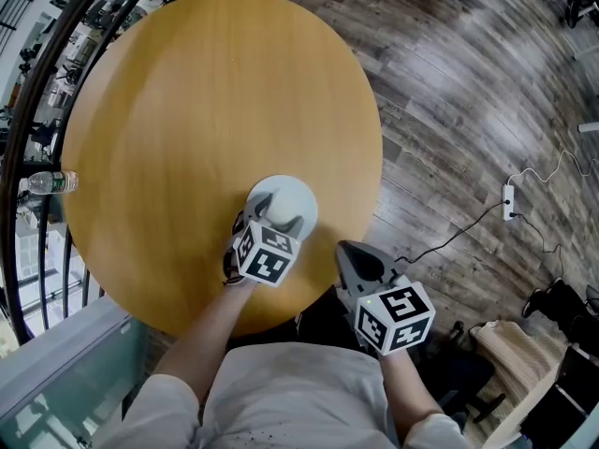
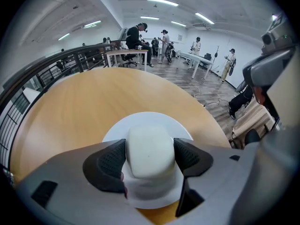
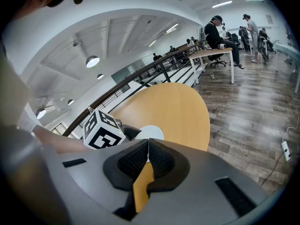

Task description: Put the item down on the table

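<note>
A white item with a round flat base and a raised rounded middle is at the near edge of the round wooden table. My left gripper is shut on that raised middle. In the left gripper view the dark pads press both sides of the white item above the table. I cannot tell whether its base touches the wood. My right gripper is just off the table's near right edge. It is shut with nothing in it, and in the right gripper view its pads meet.
A black railing curves round the table's left side, with a plastic bottle beside it. On the wooden floor to the right lie a power strip and its cable and dark bags. People and desks stand far off.
</note>
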The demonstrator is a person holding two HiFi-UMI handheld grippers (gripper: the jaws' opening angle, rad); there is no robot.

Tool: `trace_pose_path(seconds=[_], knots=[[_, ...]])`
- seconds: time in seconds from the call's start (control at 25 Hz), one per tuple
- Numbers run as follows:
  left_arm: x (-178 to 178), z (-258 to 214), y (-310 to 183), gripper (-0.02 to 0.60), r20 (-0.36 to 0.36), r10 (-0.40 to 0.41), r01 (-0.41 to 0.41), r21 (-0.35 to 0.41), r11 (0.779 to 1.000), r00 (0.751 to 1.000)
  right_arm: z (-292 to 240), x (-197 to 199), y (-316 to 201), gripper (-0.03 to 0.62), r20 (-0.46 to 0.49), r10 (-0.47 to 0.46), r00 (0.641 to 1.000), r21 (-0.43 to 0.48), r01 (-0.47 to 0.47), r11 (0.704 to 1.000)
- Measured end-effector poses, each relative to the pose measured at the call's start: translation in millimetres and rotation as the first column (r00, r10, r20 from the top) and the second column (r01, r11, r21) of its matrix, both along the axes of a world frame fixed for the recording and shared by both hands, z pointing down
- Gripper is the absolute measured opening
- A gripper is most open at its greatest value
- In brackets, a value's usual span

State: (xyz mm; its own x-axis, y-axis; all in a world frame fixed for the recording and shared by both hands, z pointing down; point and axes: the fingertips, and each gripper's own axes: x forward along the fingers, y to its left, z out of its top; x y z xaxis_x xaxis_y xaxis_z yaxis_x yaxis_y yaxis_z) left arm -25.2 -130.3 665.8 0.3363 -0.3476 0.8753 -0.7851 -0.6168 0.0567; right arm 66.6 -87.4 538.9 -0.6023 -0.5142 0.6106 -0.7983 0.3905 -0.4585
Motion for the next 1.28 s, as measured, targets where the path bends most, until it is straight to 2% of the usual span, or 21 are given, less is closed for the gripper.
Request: trace_pose_path(seconds=[0.24, 0.56, 0.92, 1.16, 1.28], knots=[[-3.6, -6.1, -0.4, 0.324, -0.007, 0.002, -0.002, -0.005, 1.000, 1.000, -4.6, -4.2, -1.5, 0.025, 0.001, -0.005, 1.000, 0.010, 0.005, 1.000], [-10.4, -28.7, -0.2, 0.324, -0.029, -0.018, 0.019, 0.043, 0.999, 0.999, -14.9, -12.1, -2.9, 0.025, -0.001, -0.022, 1.000, 0.040, 0.022, 0.999], [-14.3, -81.1, 15.9, 0.317, -0.138, -0.044, 0.057, 0.090, 0.994, 0.989, -44.0, -12.8, -2.0, 0.025, -0.020, -0.026, 0.999, 0.104, 0.028, 0.994], [-21.7, -127.4, 37.6, 0.261, -0.254, -0.064, 0.100, 0.130, 0.986, 0.965, -67.7, -14.7, 4.8, 0.025, -0.032, -0.018, 0.999, 0.150, 0.023, 0.988], [-29.7, -152.5, 54.0, 0.219, -0.271, -0.064, 0.114, 0.169, 0.979, 0.960, -79.8, -14.8, 11.6, 0.025, -0.034, -0.018, 0.999, 0.173, 0.023, 0.985]])
